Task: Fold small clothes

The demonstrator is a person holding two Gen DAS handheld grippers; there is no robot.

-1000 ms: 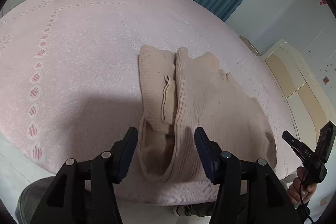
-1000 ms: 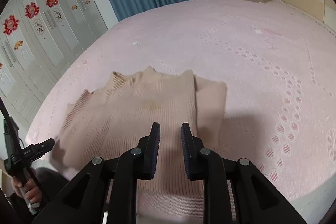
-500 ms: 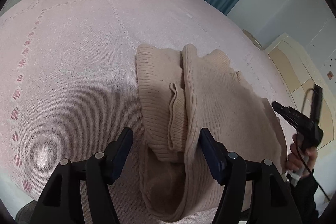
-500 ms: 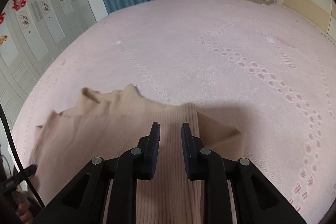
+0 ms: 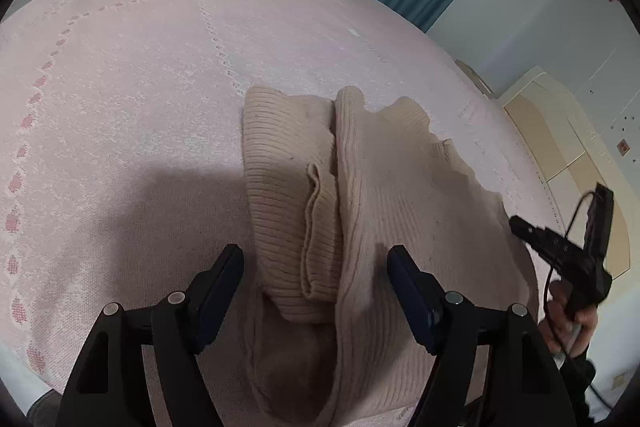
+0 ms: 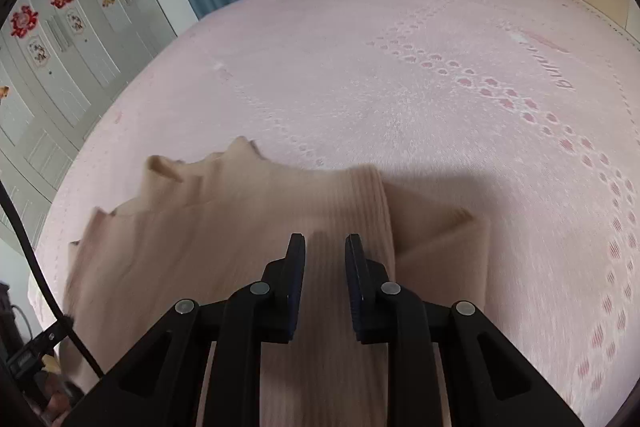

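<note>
Beige sweater [image 5: 400, 211] on pink bedspread [image 5: 140, 99], sleeve folded over. Left gripper [image 5: 316, 263] jaws wide apart, empty, above it. Right gripper [image 6: 325, 249] narrowly parted, holding nothing; only left view shows its handle.

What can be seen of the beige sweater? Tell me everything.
The sweater is a beige ribbed knit with a wavy, scalloped edge. It lies partly folded on the pink bedspread, one sleeve doubled over its left side with the cuff showing. Its near end hangs over the bed's edge. The left tool hovers open above it; neither tool grips it.
</note>
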